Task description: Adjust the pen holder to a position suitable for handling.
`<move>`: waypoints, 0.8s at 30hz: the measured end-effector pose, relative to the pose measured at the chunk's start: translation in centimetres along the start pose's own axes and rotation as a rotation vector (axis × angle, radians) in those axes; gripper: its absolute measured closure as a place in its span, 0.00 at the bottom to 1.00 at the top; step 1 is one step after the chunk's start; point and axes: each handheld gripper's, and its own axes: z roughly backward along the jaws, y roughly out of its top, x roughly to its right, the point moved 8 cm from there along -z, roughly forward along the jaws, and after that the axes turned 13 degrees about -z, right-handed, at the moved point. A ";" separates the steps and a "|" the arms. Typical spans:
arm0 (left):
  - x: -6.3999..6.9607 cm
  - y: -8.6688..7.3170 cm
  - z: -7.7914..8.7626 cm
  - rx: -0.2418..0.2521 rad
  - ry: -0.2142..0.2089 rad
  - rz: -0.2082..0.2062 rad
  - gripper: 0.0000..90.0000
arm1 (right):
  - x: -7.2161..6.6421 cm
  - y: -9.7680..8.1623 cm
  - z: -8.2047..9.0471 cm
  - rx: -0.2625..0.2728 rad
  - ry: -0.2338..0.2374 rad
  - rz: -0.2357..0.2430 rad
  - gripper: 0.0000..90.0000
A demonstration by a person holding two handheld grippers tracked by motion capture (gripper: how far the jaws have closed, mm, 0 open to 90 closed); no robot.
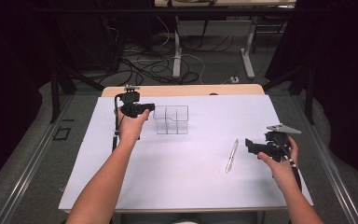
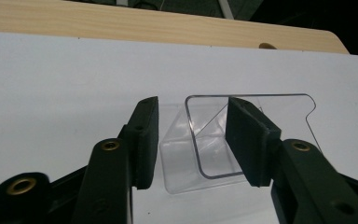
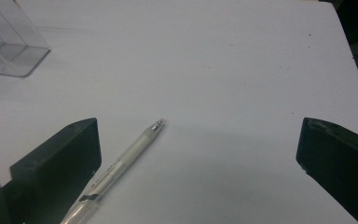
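The left gripper (image 2: pixel 191 140) stands part open, its jaws either side of one wall of the clear plastic divided box (image 2: pixel 242 135) without pressing it. Well off to its right, the right gripper (image 3: pixel 196 154) gapes wide over the translucent white pen (image 3: pixel 121 168) lying on the white table sheet (image 3: pixel 223 70), holding nothing

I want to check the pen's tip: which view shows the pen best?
The right gripper view: the pen lies close, its tip clear, between the right tool's open jaws. The high view shows the pen whole but small, on the white table.
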 end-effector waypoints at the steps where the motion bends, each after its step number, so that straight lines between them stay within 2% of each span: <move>1: 0.0 0.0 0.1 0.008 -0.001 0.004 0.58 | -0.1 0.1 0.0 0.005 0.008 0.003 0.00; 6: -0.3 -0.2 0.9 0.037 -0.011 -0.019 0.49 | -0.8 0.0 0.1 -0.008 0.047 -0.015 0.00; 8: -0.5 -0.4 1.3 0.052 -0.017 -0.035 0.45 | -1.1 -0.2 0.0 -0.019 0.043 -0.013 0.00; 10: -0.6 -0.5 1.6 0.072 -0.025 -0.034 0.43 | -1.1 -0.2 -0.1 -0.021 0.042 -0.013 0.00; 13: -0.8 -0.8 2.2 0.106 -0.025 -0.051 0.38 | -1.4 -0.3 -0.2 -0.038 0.047 -0.049 0.00; 19: -1.4 -1.7 3.4 0.131 -0.043 -0.068 0.32 | -1.6 -0.1 -0.4 -0.051 0.047 -0.113 0.00; 22: -2.1 -2.2 4.0 0.139 -0.033 -0.087 0.32 | -1.7 0.1 -0.5 -0.066 0.043 -0.116 0.00; 24: -2.7 -2.5 4.4 0.142 -0.032 -0.085 0.31 | -1.9 0.2 -0.5 -0.073 0.043 -0.121 0.00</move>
